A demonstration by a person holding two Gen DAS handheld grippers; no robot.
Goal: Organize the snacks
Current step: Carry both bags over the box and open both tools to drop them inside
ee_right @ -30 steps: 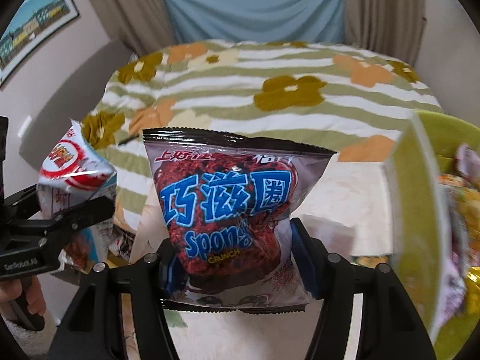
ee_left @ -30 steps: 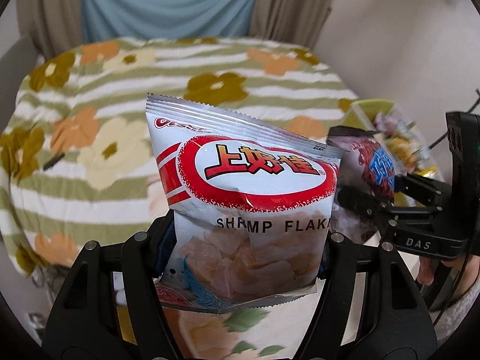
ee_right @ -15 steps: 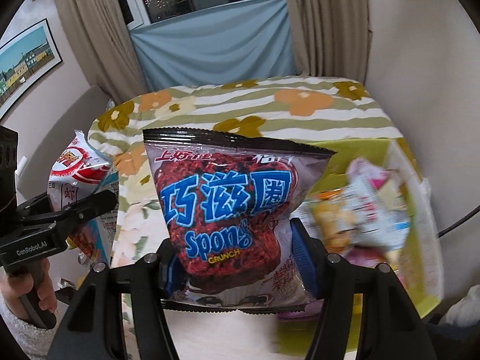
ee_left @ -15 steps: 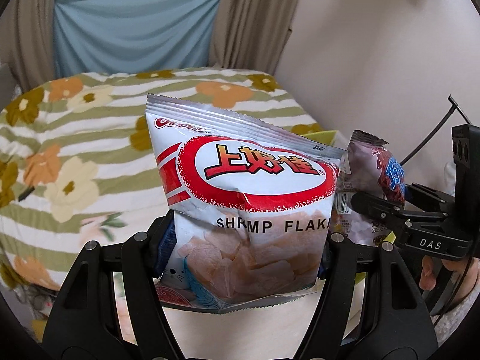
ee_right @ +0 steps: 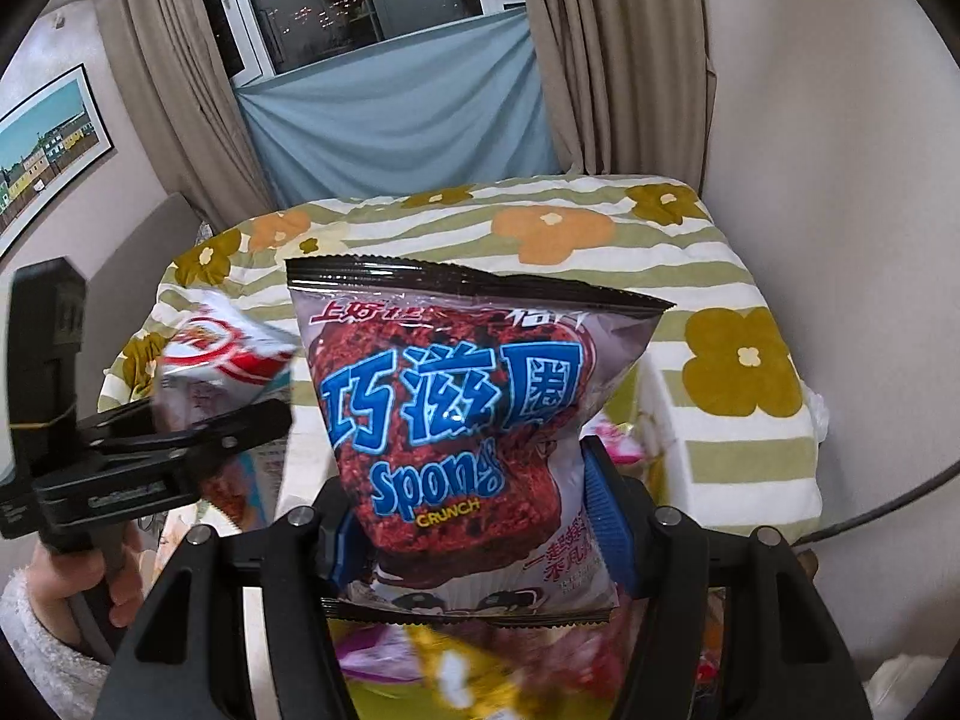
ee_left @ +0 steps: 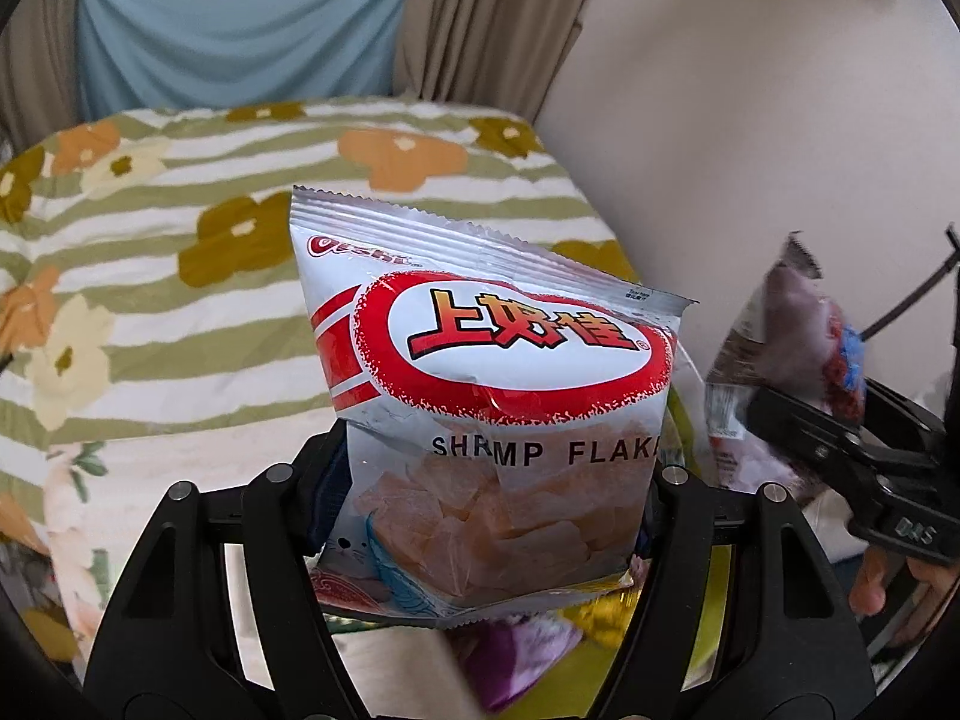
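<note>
My left gripper (ee_left: 486, 480) is shut on a silver and red bag of shrimp flakes (ee_left: 492, 396), held upright by its lower sides. A dark purple Sponge Crunch bag (ee_right: 462, 420) stands upright in my right gripper (ee_right: 474, 510), which is shut on it. Each bag shows in the other view too: the Sponge Crunch bag (ee_left: 786, 360) at the right of the left wrist view, the shrimp flakes bag (ee_right: 222, 360) at the left of the right wrist view. Blurred snack packets (ee_right: 444, 666) lie below both grippers.
A bed with a striped, flowered cover (ee_left: 180, 276) fills the background, under a window with beige curtains (ee_right: 618, 60) and a blue cloth. A pale wall (ee_left: 750, 120) stands to the right. A hand (ee_right: 54, 588) in a fuzzy sleeve grips the left tool's handle.
Both grippers have swung to the right with their bags. The bed has slid left in view, the wall has come closer, and the snack packets now lie beneath the grippers.
</note>
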